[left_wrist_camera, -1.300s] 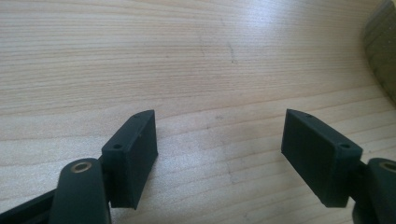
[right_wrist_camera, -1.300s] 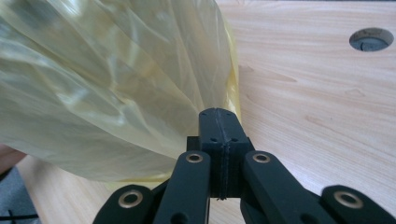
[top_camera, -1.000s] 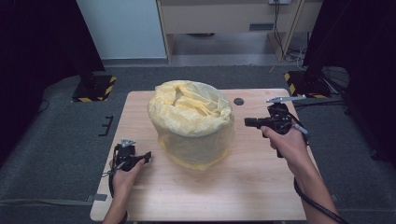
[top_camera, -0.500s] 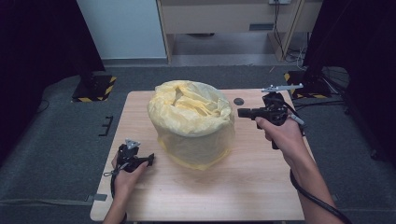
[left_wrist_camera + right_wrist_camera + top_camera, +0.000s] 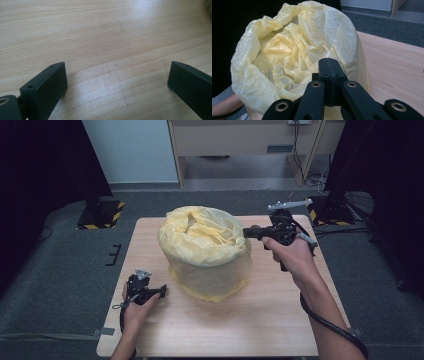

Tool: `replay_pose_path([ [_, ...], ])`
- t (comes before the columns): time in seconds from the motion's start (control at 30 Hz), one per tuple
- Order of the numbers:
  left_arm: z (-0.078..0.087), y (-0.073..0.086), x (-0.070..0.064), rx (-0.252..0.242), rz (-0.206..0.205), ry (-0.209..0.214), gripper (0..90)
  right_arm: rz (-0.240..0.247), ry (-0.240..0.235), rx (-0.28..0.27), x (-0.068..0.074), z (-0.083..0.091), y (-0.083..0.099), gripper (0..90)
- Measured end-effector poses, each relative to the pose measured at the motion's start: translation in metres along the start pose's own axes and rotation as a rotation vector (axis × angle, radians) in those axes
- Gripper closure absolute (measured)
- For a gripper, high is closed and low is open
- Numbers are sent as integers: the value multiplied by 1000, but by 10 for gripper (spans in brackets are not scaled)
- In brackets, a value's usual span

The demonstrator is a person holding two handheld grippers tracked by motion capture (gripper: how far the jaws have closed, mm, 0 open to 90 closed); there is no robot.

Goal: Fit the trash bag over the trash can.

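A round bin lined with a crumpled yellow plastic bag (image 5: pixel 207 250) stands in the middle of the wooden table (image 5: pixel 260 320). My right gripper (image 5: pixel 246 232) is held at the bin's right rim, pointing left at the bag (image 5: pixel 294 57); its jaws are shut with nothing between them (image 5: pixel 329 66). My left gripper (image 5: pixel 162 291) rests low on the table at the front left, a little apart from the bin's base. Its jaws stand wide open over bare wood (image 5: pixel 117 72).
A small dark round object (image 5: pixel 256 227) lies on the table behind the bin, near the right gripper. Grey carpet surrounds the table, with stands on yellow-black striped bases (image 5: pixel 100 215) at the back left and back right. The front half of the table has free room.
My right gripper has moved left and a bit farther back, closing in on the bin's right rim. The left gripper has stayed nearly in place.
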State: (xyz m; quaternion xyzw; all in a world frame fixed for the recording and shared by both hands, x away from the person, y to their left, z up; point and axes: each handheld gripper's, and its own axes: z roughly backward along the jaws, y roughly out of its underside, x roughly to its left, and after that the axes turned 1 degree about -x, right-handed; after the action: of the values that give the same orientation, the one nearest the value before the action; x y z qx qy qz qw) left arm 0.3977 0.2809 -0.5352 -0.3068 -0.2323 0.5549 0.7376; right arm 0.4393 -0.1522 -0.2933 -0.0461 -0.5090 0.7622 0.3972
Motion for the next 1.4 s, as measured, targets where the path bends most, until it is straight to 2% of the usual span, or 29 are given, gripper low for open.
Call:
replay_pose_path([
  [0.33, 0, 0, 0, 1, -2, 0, 18, 23, -21, 6, 16, -17, -20, 900],
  [0.7, 0, 0, 0, 1, -4, 2, 17, 63, -64, 42, 40, -52, -41, 900],
  [1.03, 0, 0, 0, 0, -5, 4, 17, 65, -107, 60, 50, -87, -53, 900],
  [1.4, 0, 0, 0, 1, -9, 6, 17, 78, -140, 70, 63, -109, -69, 900],
])
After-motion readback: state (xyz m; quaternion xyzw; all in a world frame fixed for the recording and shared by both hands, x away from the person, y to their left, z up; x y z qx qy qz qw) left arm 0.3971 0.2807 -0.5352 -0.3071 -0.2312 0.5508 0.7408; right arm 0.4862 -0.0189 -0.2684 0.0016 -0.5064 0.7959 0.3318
